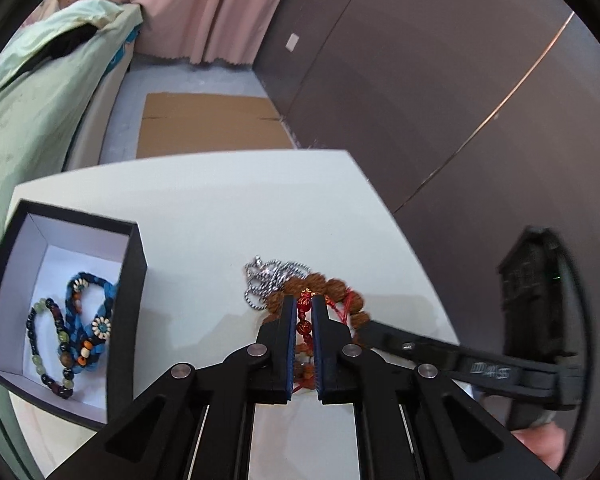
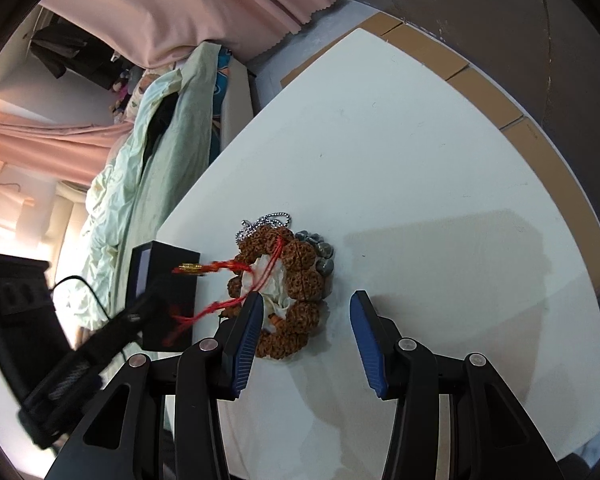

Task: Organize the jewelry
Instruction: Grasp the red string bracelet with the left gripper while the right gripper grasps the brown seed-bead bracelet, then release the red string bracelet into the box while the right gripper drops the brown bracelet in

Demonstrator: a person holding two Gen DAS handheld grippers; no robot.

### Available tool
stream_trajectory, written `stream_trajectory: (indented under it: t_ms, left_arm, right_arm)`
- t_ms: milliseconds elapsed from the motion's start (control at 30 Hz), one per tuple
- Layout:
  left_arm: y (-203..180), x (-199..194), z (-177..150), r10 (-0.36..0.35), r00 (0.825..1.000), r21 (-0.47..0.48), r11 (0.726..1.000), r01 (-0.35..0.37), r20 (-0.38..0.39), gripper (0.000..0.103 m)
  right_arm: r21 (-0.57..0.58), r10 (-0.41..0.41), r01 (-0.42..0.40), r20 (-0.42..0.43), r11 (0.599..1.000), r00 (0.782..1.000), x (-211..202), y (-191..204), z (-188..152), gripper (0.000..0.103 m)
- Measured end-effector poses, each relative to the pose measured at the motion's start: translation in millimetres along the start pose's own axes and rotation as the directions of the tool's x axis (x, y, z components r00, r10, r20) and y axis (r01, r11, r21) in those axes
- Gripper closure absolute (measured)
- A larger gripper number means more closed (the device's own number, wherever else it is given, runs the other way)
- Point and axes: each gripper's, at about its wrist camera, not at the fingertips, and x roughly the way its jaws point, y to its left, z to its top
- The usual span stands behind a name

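My left gripper (image 1: 304, 300) is shut on a red bead strand (image 1: 305, 326) that belongs to a brown seed-bead bracelet (image 1: 318, 282) on the white table. A silver ball chain (image 1: 266, 276) lies tangled just behind it. In the right wrist view the brown bracelet (image 2: 300, 276) lies ahead with its red cords (image 2: 228, 268) stretched left, and grey beads (image 2: 322, 254) rest against its right side. My right gripper (image 2: 305, 312) is open, with its left finger over the bracelet's near edge. A black box (image 1: 136, 280) at the left holds blue and green bead bracelets (image 1: 80, 332).
The white table (image 1: 204, 216) ends close behind the jewelry. A bed with a green quilt (image 1: 28, 112) runs along the left. Flat cardboard (image 1: 212, 124) lies on the floor beyond, by a brown wall (image 1: 420, 100). One finger of my right gripper (image 1: 384, 338) reaches in from the right.
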Motion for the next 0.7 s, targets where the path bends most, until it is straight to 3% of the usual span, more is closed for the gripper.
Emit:
stream_trajectory:
  t_ms: [100, 233, 367, 700]
  left_arm:
    - [0.3, -10.7, 2.7, -0.016, 1.0, 0.001, 1.0, 0.016, 0.026, 0.096]
    - [1.7, -25.5, 6.0, -0.034, 0.998, 0.0, 0.999, 0.034, 0.058, 0.096]
    - [3.5, -34.4, 9.0, -0.044, 0.996, -0.002, 0.999, 0.045, 0.081, 0.096]
    - [21.8, -60.6, 14.5, -0.053, 0.99, -0.028, 0.998, 0.057, 0.133, 0.096]
  right_arm:
    - [-0.002, -0.013, 0.013, 0.003, 1.0, 1.0, 3.0, 1.6, 1.4, 0.058]
    - [0.013, -0.008, 0.008, -0.023, 1.0, 1.0, 11.8, 2.0, 2.6, 0.081]
    - [0.026, 0.0, 0.0, -0.01, 1.0, 1.0, 6.5, 4.0, -0.2, 0.082]
    - [-0.084, 0.002, 0.003, 0.057, 0.997, 0.998, -24.8, 44.2, -14.3, 0.083]
